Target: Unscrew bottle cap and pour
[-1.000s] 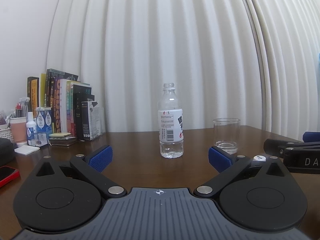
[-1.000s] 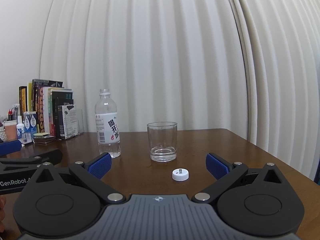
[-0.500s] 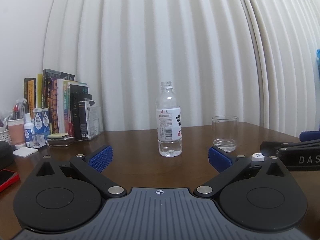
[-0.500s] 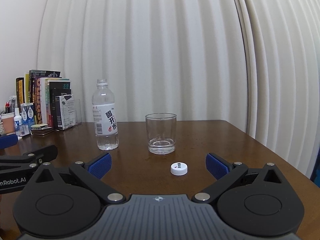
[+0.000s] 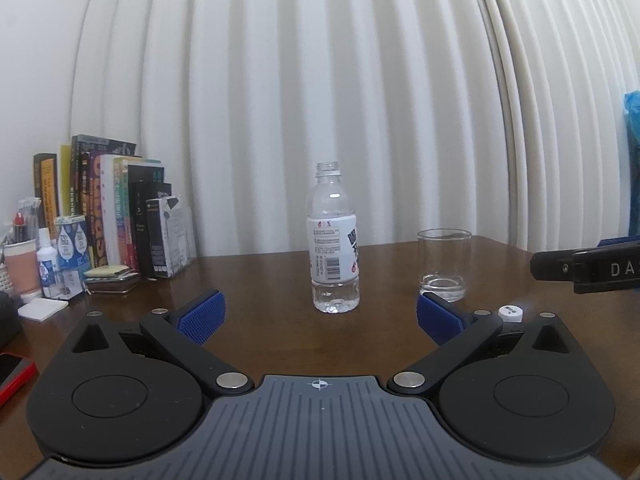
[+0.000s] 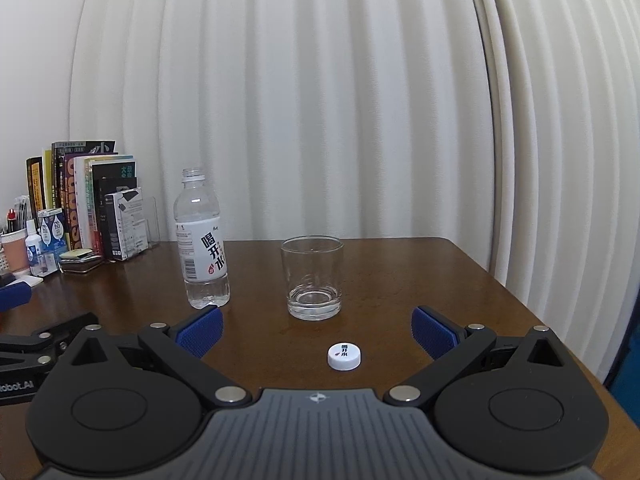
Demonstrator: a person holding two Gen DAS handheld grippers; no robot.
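A clear plastic bottle (image 5: 334, 240) with a white label stands upright and uncapped on the brown table (image 5: 260, 276); it holds a little water at the bottom. It also shows in the right wrist view (image 6: 202, 240). A clear glass (image 6: 313, 278) stands to its right, seen too in the left wrist view (image 5: 443, 265). The white cap (image 6: 343, 356) lies on the table in front of the glass, and shows in the left wrist view (image 5: 511, 313). My left gripper (image 5: 318, 320) is open and empty, short of the bottle. My right gripper (image 6: 316, 330) is open and empty, above the cap.
A row of books (image 5: 108, 204), a small box, eye-drop boxes (image 5: 72, 242) and a cup of pens (image 5: 20, 264) stand at the table's back left. A red phone (image 5: 14, 372) lies at the left edge. A white pleated curtain (image 6: 320, 100) hangs behind. The table's right edge (image 6: 540, 308) is close.
Both grippers have drawn back slightly and tilted up, so bottle, glass and cap sit a bit lower and farther in the views. Both stay open.
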